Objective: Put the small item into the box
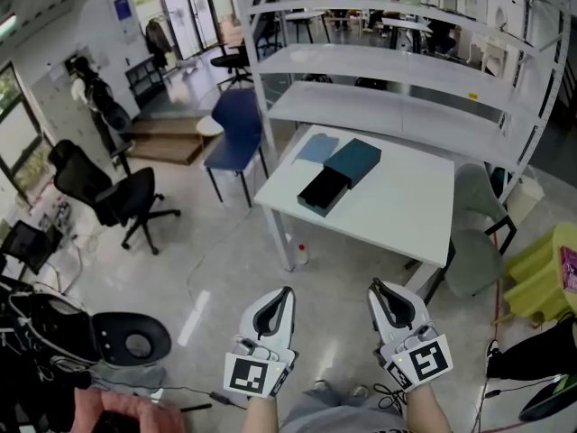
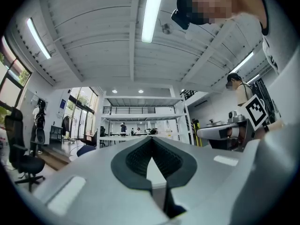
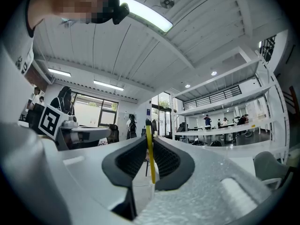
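On a white table [image 1: 397,207] ahead lies an open box: a black tray [image 1: 322,191], a dark teal part [image 1: 354,161] overlapping it, and a pale blue piece [image 1: 317,147] beside them. Both grippers are held low in the head view, well short of the table and above the floor. My right gripper [image 1: 375,288] [image 3: 149,142] is shut on a thin yellow item [image 3: 150,159], which stands upright between its black pads. That item does not show in the head view. The left gripper [image 1: 287,292] [image 2: 152,139] is shut, its tips touching with nothing between them.
A white shelving rack [image 1: 397,70] stands over the table's far side. A blue chair [image 1: 236,133] sits at the table's left and a grey-green chair [image 1: 473,233] at its right. A black office chair [image 1: 108,195] and cables are on the floor to the left.
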Demonstrator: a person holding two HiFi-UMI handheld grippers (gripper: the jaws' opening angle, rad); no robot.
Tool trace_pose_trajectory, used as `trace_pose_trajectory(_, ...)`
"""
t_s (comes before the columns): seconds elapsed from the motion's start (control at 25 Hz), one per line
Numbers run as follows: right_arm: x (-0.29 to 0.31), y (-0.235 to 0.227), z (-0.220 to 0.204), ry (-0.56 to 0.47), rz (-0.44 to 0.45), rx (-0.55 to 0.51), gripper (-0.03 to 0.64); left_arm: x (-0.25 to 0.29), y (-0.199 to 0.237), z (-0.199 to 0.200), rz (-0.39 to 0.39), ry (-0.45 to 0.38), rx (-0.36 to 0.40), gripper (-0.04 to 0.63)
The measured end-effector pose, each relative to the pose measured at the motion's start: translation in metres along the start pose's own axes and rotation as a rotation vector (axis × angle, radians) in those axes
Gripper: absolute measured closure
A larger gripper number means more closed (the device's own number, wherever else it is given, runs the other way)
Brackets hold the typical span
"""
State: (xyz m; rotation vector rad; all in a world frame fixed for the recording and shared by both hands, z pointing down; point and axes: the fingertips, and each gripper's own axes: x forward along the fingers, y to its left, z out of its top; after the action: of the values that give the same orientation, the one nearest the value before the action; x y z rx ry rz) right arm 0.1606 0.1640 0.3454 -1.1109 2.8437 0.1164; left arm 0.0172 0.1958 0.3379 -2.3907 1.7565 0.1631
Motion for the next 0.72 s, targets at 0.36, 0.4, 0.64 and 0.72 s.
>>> trace_pose_trajectory(0.36, 0.022, -0.002, -0.006, -0.004, -0.017, 0.025, 0.568, 0.007, 0.02, -0.006, -0.005, -0.002, 0.0, 0.581)
trace_pose_trajectory(0.4, 0.024, -0.001, -0.006, -0.005, -0.018, 0.024, 0.568, 0.007, 0.022, -0.006, -0.008, -0.002, 0.0, 0.581)
trace_pose_trajectory(0.64, 0.038, 0.006, -0.005, -0.022, -0.035, 0.01, 0.568, 0.01, 0.038, -0.01, -0.035, -0.013, -0.007, 0.581)
trace_pose_trajectory(0.72, 0.043, 0.005, -0.004, -0.02, -0.04, 0.002, 0.568, 0.014, 0.044, -0.01, -0.036, -0.011, -0.009, 0.581)
